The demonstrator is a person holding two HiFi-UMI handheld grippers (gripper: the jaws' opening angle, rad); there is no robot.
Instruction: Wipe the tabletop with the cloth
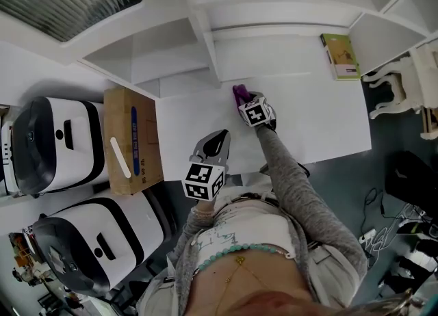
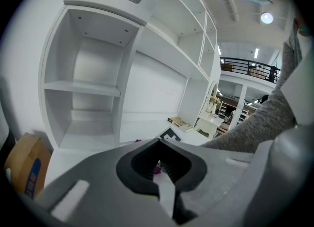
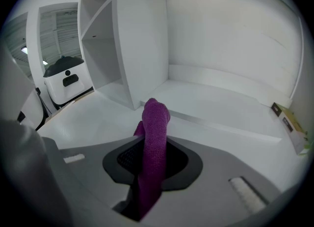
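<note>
Right now the purple cloth [image 1: 237, 92] is pinched in the right tool [image 1: 243, 98], which is clenched on it down at the counter [image 1: 321, 116], just in front of the foot of the shelf divider [image 1: 205, 41] and a little to its right. In the right gripper view a thick fold of cloth [image 3: 155, 118] stands up between the jaws of that tool [image 3: 153, 159], with the divider [image 3: 142, 39] rising close behind it on the left. The cloth looks like a soft, nubbly knit: light, limp and with no stiffness of its own, so it should go wherever the jaws drag it and bunch or fold over instead of lying flat. Nothing about it is fragile, and its fuzzy surface probably grips the jaws well, so slipping out seems unlikely. The smooth white counter should let it slide easily. I judge the present hold, across the middle of a doubled fold, to be a sound one, though a grip nearer one edge would leave more loose fabric trailing flat on the surface for each stroke. Pressing down matters more than squeezing harder, since only the part touching the counter does any wiping. The left tool [image 1: 220, 135] is held above the near edge of the counter, well in front of the divider, and in the left gripper view its jaws [image 2: 158, 141] are closed together on nothing. Far to the divider's right, at the back of the counter, lies a green book [image 1: 340, 56].
</note>
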